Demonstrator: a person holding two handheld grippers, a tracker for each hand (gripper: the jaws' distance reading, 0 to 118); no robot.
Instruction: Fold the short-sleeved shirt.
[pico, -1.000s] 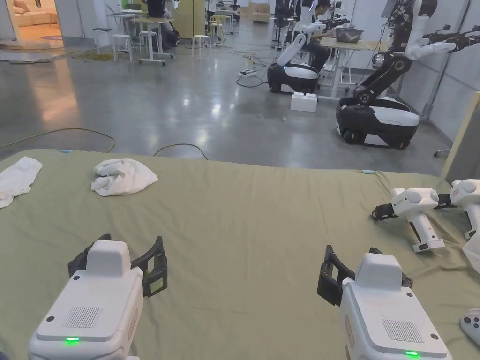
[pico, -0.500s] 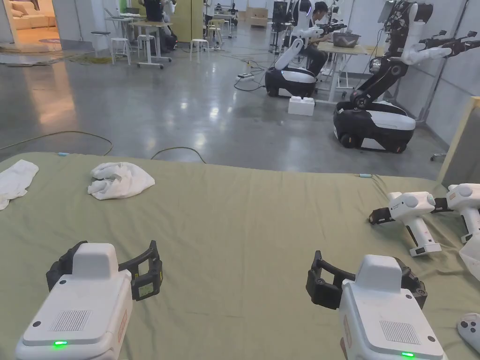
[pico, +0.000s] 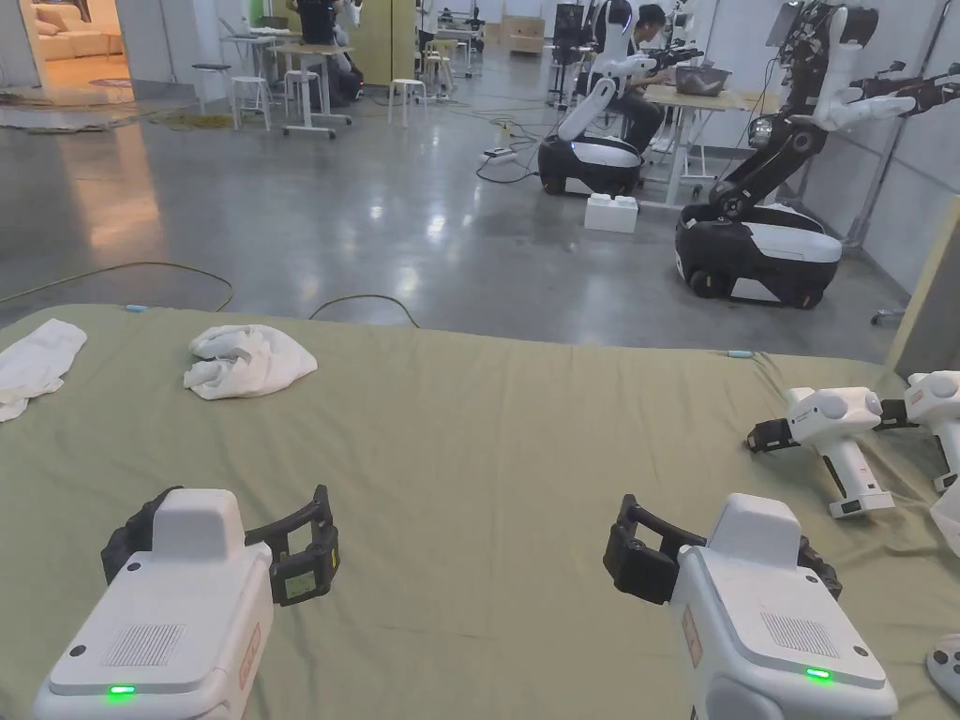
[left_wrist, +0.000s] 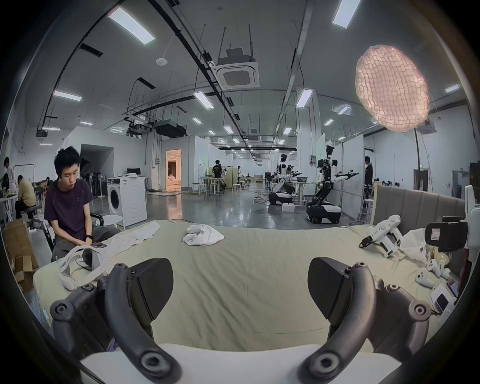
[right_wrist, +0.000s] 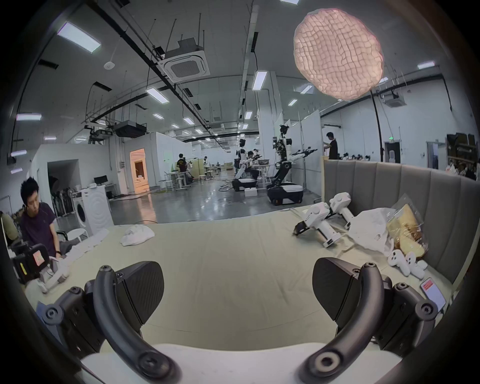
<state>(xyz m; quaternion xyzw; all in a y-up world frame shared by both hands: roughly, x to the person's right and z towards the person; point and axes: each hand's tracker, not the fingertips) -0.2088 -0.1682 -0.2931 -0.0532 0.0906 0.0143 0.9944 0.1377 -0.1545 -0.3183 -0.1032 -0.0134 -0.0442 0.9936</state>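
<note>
A crumpled white shirt lies in a heap on the green sheet at the far left, well ahead of both grippers. It also appears in the left gripper view and the right gripper view. A second white garment lies flatter at the sheet's left edge. My left gripper hovers low over the near left part of the sheet, jaws open and holding nothing. My right gripper hovers at the near right, also open and holding nothing.
Two spare white grippers lie at the right of the sheet, near a white bag, game controllers and a phone. A padded headboard closes the right side. A headset and a seated person are at the left. Wheeled robots stand on the floor beyond.
The head camera has shifted a little. Both grippers have dropped slightly toward me over the sheet and stay open. The white garments have not moved.
</note>
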